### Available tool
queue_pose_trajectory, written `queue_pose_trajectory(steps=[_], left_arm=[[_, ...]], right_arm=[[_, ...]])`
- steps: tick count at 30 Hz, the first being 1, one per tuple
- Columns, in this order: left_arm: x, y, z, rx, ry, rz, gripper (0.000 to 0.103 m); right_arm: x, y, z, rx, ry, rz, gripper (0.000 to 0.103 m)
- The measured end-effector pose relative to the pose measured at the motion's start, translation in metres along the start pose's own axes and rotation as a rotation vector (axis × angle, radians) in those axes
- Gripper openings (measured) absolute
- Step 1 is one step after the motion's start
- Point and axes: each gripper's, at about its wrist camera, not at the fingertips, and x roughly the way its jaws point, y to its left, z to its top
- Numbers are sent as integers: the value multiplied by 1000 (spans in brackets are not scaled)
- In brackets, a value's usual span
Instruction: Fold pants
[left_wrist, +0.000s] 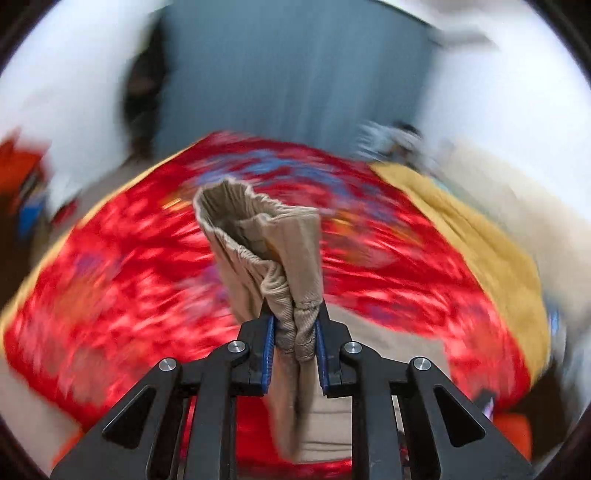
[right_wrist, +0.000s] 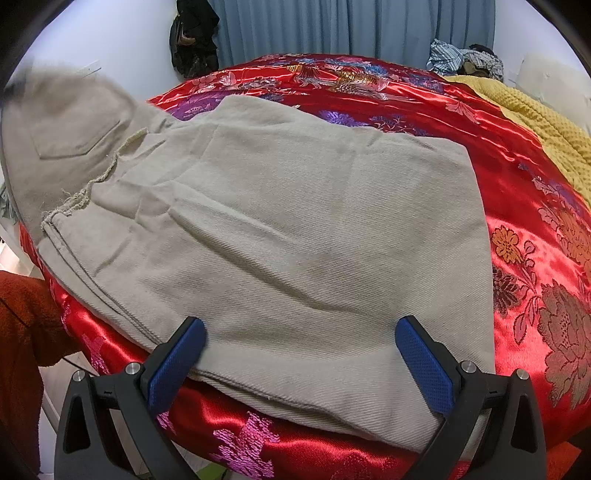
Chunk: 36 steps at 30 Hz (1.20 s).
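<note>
Left wrist view: the left hand-held gripper (left_wrist: 294, 332) is clamped on a bunched wad of the beige pants (left_wrist: 273, 258). Its ribbed blue pads (left_wrist: 269, 354) squeeze the twill into tight vertical creases. Above the jaws the cloth rises toward 12 o'clock, ending in a gathered, elastic-looking waistband that curls open like a mouth. More of the cloth hangs down past the jaws toward 6 o'clock. Behind it the glossy red bedspread (left_wrist: 110, 280) is smeared by motion blur, with a mustard blanket (left_wrist: 480, 236) at 3 o'clock and a grey-blue curtain (left_wrist: 295, 74) at 12 o'clock.

Right wrist view: the right hand-held gripper (right_wrist: 300, 363) stands wide open, with its two dimpled blue pads (right_wrist: 424, 369) well apart and resting at the near edge of the pants (right_wrist: 288, 229). The pants lie flat on the bed as a broad, folded, roughly rectangular slab of diagonal-weave twill. A frayed hem and a patch pocket lift up toward 10 o'clock. Under them the satin bedspread (right_wrist: 524, 206) shows embroidered flowers. The knobbly mustard blanket (right_wrist: 543, 122) lies at 2 o'clock, crumpled striped clothes (right_wrist: 454, 55) at 1 o'clock, and a pleated curtain (right_wrist: 332, 26) at 12 o'clock.
</note>
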Motion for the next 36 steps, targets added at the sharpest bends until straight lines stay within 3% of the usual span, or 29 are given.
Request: queue_pose_trajectory(steps=[3,6,7,8,9,11,13,15,18,20,22,24,25,27,34,36], left_arm=[[25,-73,-20,153,63,-109,21],[85,-135,-70,275,252,-230,45],[108,-148,-95,302,329,-255,46],[115,-151,-104,297,352,-252,47],[118,-143,-111,211,367,-266,48],[110,-124,-112,104,394,-267,48],[89,-98,-105,36,350,-294,57],[68,-83,-100,43,283,-250,66],[49,-48,-94,61,184,-102,68],[52,-20,-102,57,164,34,66],[65,-2,-115,46,191,91,56],[81,6,-132,34,240,100,46],[86,4,-135,37,253,98,40],[94,-1,-146,62,276,86,35],[94,-7,-153,102,260,106,35],[93,-11,-149,113,268,130,35]], right_arm=[[-21,-10,5,82,-25,48,101],[-54,-33,5,211,-154,70,101],[-65,-44,4,246,-201,41,101],[-77,-58,2,284,-251,-3,101],[-83,-70,-1,315,-279,-42,101],[-80,-78,-7,266,-243,-165,102],[-82,-96,-15,347,-249,-128,102],[-85,-116,-19,462,-275,-110,102],[-84,-127,-12,496,-307,-65,102],[-84,-120,-4,466,-320,19,101],[-83,-96,6,382,-306,174,97],[-75,-66,11,293,-241,298,94],[-68,-56,14,266,-201,317,85],[-53,-45,16,246,-127,329,71],[-27,-44,25,310,25,346,50],[-26,-44,26,290,27,304,33]])
